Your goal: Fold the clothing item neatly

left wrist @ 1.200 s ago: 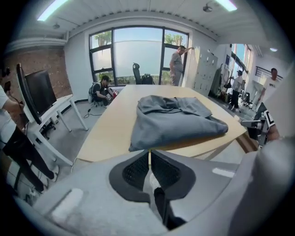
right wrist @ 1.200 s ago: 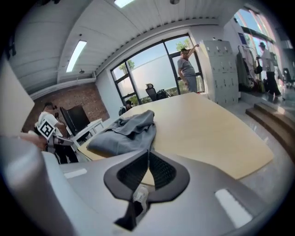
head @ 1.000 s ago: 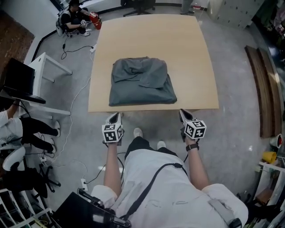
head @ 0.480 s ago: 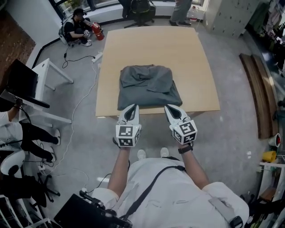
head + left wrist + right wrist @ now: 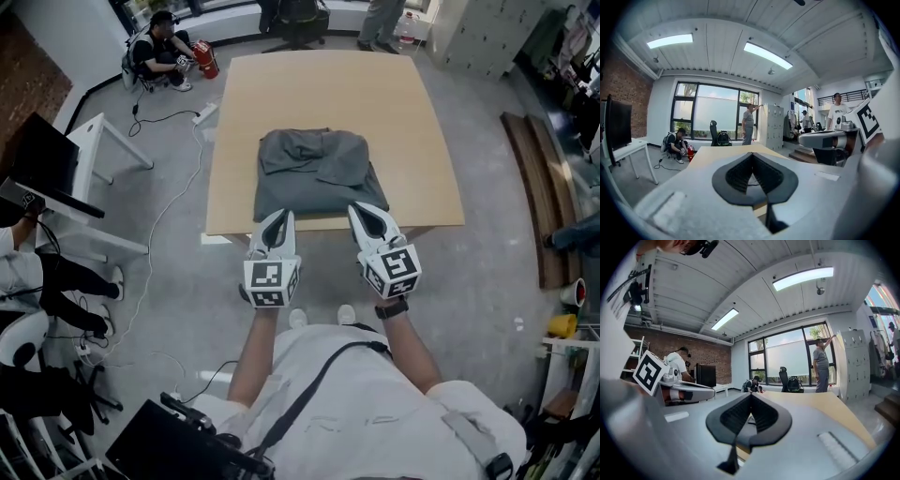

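Nearest to me, both forearms reach forward, each with a claw side by side in front of my chest. The left claw (image 5: pixel 278 215) is pinched fully together, with nothing between its pads. The right claw (image 5: pixel 362 209) is just as tight and just as empty. Both point roughly level toward the far side of the room. From the head view their tips line up over the near edge of the desk (image 5: pixel 328 89). I cannot tell from there whether they touch anything, but neither has cloth in its grip.

Just beyond the tips lies the garment (image 5: pixel 314 171), grey and folded into a rough rectangle with a smaller fold on top. It sits at the near middle of the desk, its near hem at the desk's front edge. The rest of the desk top is bare wood.

To the left stands a white side table (image 5: pixel 94 141), with a cable (image 5: pixel 155 220) trailing over the floor (image 5: pixel 487 141). To the right, 2 planks (image 5: pixel 539 187) lie on the floor. Beyond the desk's far left corner, 1 person (image 5: pixel 157 52) sits on the floor. A chair (image 5: pixel 298 11) and a standing person (image 5: pixel 380 23) are by the far window.
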A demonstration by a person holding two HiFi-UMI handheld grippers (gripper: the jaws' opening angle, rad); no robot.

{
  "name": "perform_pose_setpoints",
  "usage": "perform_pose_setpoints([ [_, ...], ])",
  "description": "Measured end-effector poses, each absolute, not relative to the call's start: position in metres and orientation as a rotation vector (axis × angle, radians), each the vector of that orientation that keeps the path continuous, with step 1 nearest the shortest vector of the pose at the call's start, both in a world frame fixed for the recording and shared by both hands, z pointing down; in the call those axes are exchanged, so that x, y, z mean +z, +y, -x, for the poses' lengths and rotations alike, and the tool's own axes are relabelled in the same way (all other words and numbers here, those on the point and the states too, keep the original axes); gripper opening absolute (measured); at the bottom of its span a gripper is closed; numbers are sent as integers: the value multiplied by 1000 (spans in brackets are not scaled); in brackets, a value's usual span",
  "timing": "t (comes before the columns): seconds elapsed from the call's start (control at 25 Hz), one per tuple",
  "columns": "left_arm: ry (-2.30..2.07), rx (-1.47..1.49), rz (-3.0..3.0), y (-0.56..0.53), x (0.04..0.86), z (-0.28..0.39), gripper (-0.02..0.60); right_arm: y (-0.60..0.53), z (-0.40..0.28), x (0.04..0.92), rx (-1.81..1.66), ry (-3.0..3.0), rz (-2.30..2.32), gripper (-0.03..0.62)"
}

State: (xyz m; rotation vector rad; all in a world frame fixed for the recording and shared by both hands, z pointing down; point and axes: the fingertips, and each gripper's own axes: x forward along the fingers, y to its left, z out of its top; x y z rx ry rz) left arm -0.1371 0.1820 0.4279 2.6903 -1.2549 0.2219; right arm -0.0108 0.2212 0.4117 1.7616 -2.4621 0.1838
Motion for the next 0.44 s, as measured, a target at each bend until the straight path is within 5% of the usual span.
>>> perform_pose_setpoints([
  [0.44,-1246,139,-2739,187,410,129,2,231,1,402,137,-2405,-1866,0],
])
